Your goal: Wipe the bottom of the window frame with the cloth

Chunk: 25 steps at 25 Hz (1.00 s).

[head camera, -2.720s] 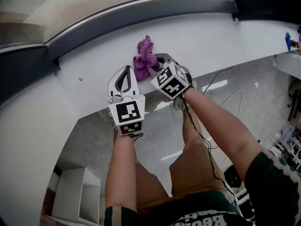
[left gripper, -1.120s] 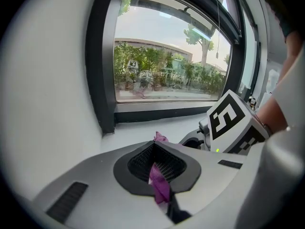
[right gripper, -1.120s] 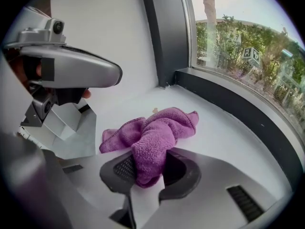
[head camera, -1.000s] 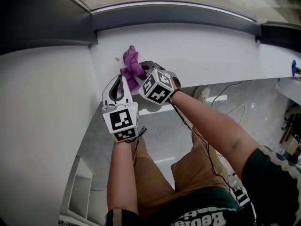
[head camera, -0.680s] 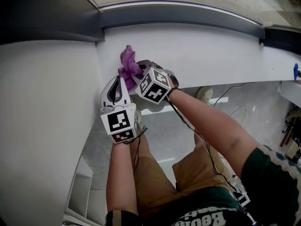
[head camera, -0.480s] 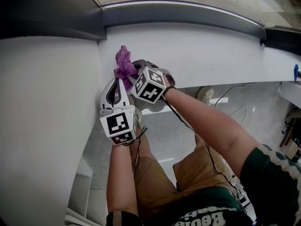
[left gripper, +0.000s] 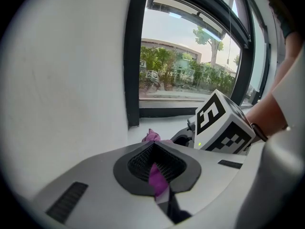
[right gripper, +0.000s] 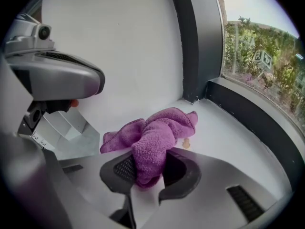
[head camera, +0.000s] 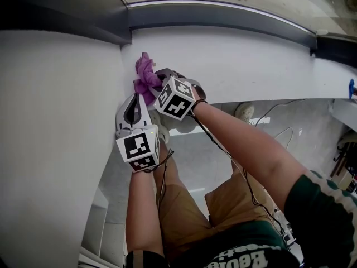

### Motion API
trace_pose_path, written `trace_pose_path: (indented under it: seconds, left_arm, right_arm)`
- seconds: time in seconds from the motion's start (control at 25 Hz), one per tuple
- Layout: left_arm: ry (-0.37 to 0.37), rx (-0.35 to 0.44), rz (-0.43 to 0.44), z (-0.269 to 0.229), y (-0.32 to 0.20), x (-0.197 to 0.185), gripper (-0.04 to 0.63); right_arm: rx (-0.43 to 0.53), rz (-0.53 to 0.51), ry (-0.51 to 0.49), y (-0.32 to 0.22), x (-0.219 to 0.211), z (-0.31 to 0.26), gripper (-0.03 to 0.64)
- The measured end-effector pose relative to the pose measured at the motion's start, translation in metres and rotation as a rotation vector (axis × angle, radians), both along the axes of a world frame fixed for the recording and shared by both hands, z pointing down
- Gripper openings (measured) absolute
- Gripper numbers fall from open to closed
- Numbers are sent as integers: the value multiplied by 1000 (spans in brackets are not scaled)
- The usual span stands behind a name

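Head view: the right hand-held gripper (head camera: 159, 85) grasps the crumpled purple terry cloth (head camera: 144, 71), which lies ahead of its jaws on the white sill (head camera: 251, 60).

Left gripper view: the left hand-held gripper (left gripper: 153, 149) is clenched, and the cloth lies just beyond its tips.

Right gripper view: the dark window frame (right gripper: 248, 113) corner is near ahead. I judge the wiping stroke is at its end, so the next move calls for a pressed sweep rightward.
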<state>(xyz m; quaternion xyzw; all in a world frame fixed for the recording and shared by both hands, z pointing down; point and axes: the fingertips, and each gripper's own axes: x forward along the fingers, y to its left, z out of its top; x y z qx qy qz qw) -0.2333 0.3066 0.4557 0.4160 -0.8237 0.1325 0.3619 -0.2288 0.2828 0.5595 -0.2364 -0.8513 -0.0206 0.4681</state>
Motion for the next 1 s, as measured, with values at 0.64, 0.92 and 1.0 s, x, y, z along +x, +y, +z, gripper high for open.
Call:
trace_pose_path:
  seconds: [0.64,0.92,1.0]
  left_arm:
    - [-23,46,83,-128,-43,41,6]
    - [-92,123,168,-252,-98,68,6]
    - [-114,166,203,-286,-119,70,6]
  right_arm:
    - [-85,24,-149,-49,32,-179,103]
    - [-100,69,-262,-92,61,-322,103]
    - [-107,96,-321,-107,68,-363,103]
